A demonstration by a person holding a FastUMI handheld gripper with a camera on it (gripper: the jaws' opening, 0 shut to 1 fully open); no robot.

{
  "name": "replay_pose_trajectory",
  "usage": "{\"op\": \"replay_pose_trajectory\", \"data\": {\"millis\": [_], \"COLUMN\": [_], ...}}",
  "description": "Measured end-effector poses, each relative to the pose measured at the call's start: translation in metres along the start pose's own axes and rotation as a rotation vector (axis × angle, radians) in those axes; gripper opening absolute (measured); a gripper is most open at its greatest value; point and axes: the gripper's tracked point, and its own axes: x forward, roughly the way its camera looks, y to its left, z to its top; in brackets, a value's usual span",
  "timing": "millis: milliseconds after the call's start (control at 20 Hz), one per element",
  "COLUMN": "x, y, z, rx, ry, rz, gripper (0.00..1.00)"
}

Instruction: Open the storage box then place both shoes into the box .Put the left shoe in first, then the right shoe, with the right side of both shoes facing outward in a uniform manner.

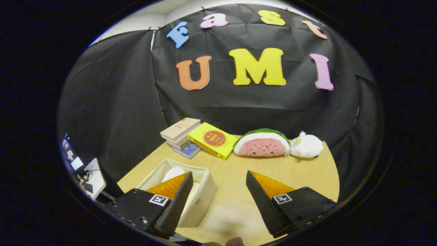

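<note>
Fingers state: your gripper (218, 191) is spread wide with nothing between the fingers; bare worktop (300, 171) shows through the gap.

Storage box (199, 198): pale, open-topped, no lid on it, sitting on the worktop just behind and partly hidden by one finger. A white rounded thing (172, 173) lies inside, mostly covered by that finger; probably a shoe, but you cannot confirm which one or how it faces from here.

Judgement: box is open and at least one item seems to be in. The step in hand is either fetching the remaining shoe or checking the placement.

To do it well:
- Lift clear of the box rim first. The finger overlaps the near wall, and a sideways pull could drag the light box.
- Tip the gripper so you can see into the box and check orientation before committing.
- Grip the next shoe across its middle so it hangs level, then lower it beside the first, with the right side outward.

Edges and room:
- Box sits near the worktop's corner; push toward the centre, not the edge.
- Open worktop lies ahead of the fingers, good for manoeuvre.
- Beyond: stacked books (181, 135), yellow book (213, 140), watermelon plush (262, 143) and white plush (306, 145), well apart from the box, lined against the wall. Keep swings short of them.
</note>
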Motion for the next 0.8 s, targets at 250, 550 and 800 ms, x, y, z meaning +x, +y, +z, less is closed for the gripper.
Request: {"op": "replay_pose_trajectory", "data": {"millis": [250, 550, 800], "x": [-0.026, -0.055, -0.062], "y": [-0.097, -0.207, -0.274], "z": [-0.014, -0.049, -0.125], "rx": [0.025, 0.091, 0.111], "ry": [-0.022, -0.007, 0.124], "rz": [-0.063, -0.18, -0.255], "gripper": [0.95, 0.95, 0.95]}}
